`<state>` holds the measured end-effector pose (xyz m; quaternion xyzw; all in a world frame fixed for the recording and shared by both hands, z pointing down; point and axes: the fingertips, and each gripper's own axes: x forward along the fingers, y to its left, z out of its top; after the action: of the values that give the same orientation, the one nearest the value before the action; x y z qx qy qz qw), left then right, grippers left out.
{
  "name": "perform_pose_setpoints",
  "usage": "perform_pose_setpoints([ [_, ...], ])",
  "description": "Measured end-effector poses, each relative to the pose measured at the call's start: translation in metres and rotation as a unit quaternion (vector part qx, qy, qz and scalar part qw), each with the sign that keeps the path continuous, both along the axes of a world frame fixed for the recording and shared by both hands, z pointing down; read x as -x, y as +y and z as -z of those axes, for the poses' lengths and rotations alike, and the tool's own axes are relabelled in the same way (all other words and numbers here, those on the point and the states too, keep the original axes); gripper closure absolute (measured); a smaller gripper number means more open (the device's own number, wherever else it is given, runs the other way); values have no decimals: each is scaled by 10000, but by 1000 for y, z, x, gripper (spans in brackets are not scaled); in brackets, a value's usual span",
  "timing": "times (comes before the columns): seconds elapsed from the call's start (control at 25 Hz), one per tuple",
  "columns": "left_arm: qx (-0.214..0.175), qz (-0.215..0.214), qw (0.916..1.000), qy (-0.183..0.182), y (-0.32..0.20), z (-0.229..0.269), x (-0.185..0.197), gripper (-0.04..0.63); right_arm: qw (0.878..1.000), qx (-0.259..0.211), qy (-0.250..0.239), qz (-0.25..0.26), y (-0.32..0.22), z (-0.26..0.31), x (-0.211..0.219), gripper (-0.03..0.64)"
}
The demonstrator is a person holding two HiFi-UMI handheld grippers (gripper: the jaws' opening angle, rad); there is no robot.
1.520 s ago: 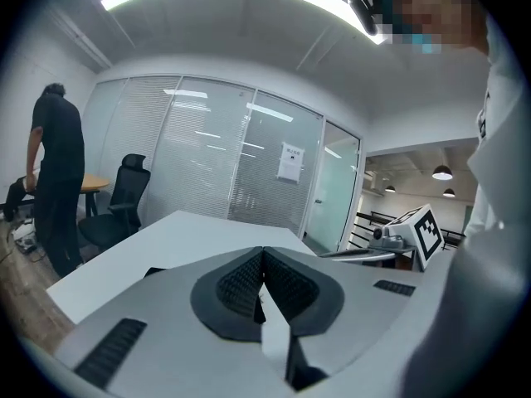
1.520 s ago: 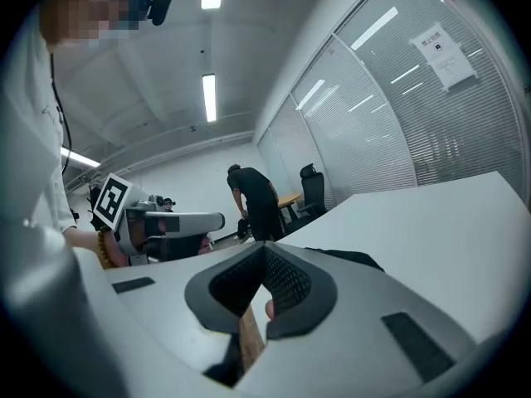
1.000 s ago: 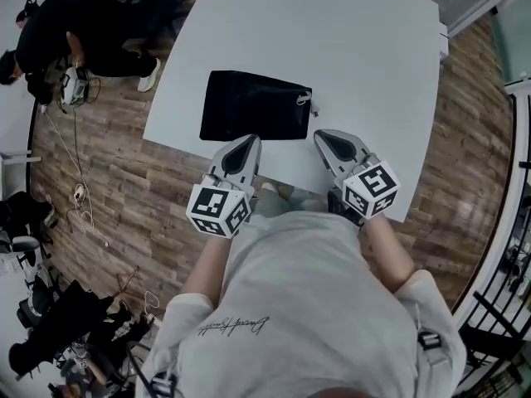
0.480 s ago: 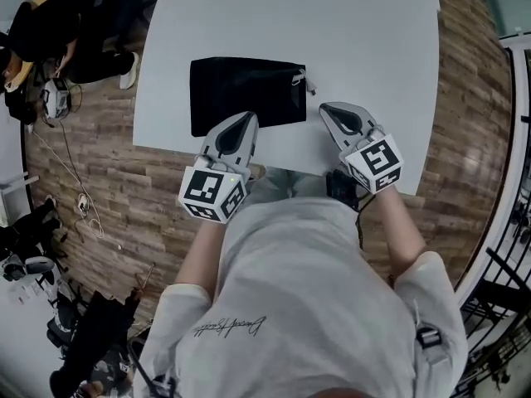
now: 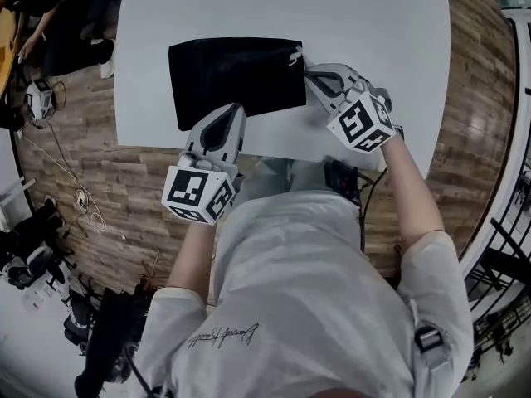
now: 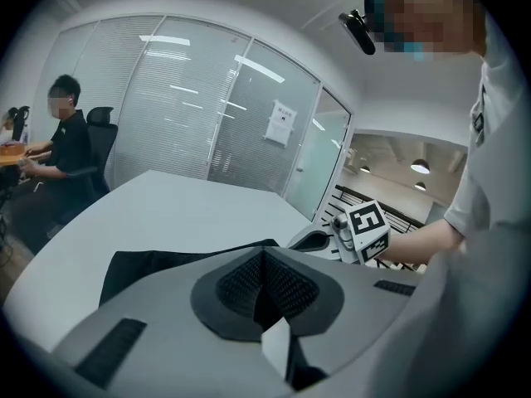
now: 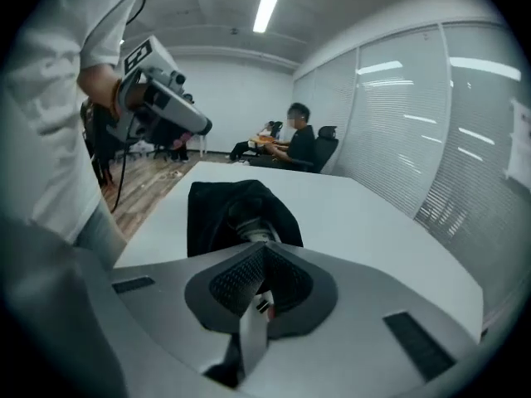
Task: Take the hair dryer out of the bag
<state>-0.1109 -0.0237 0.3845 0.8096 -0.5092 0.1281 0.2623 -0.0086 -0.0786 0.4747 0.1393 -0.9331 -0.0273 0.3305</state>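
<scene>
A black bag (image 5: pixel 232 73) lies flat on the white tabletop (image 5: pixel 373 23), towards its near left part, with its long sides running left to right. Its mouth is at the right end, where a pale drawstring (image 5: pixel 296 55) sticks out at the far right corner. The right gripper view looks straight into that mouth. The cloth stands open there, and a grey, rounded part of the hair dryer (image 7: pixel 247 220) shows inside, still within the bag. The right gripper (image 5: pixel 309 75) sits at the bag's right end, its tips just beside the mouth and a little nearer than the drawstring. Its fingers (image 7: pixel 241 276) are pressed together, and no cloth or cord can be made out between them. Whether the tips touch the bag I cannot tell. The left gripper (image 5: pixel 235 110) reaches in from the near side, with its tips over the bag's near edge about midway along its length. Its fingers (image 6: pixel 241 284) also meet, pad against pad, with nothing between them, and from these views contact with the cloth cannot be judged. The two grippers are well apart, each held in one of the person's hands, and each marker cube faces up towards the head camera. A wooden floor (image 5: pixel 75 181) lies to the left of the tabletop, and another person (image 7: pixel 299 143) sits in a chair at the far side of the room.
</scene>
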Motion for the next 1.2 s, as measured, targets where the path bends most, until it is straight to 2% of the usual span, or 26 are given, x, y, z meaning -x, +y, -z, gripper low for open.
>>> perform_pose_setpoints([
  [0.16,142,0,9999,75,4,-4,-1,583,9966,-430,383,592,-1,-12,14,587],
  [0.2,165,16,9998,97,4,-5,-1,583,9954,-472,443,706,-2,-14,16,491],
  [0.24,186,35,9998,115,3,-7,-2,583,9941,-516,506,813,-3,-17,18,443],
  [0.4,244,85,9996,140,2,-13,0,583,9872,-774,765,1166,-8,-28,27,437],
  [0.52,309,119,9993,164,5,-18,1,583,9816,-892,982,1371,-10,-37,32,407],
  [1.2,437,438,9975,330,9,-18,15,583,9618,-581,1516,2204,-7,-59,58,390],
])
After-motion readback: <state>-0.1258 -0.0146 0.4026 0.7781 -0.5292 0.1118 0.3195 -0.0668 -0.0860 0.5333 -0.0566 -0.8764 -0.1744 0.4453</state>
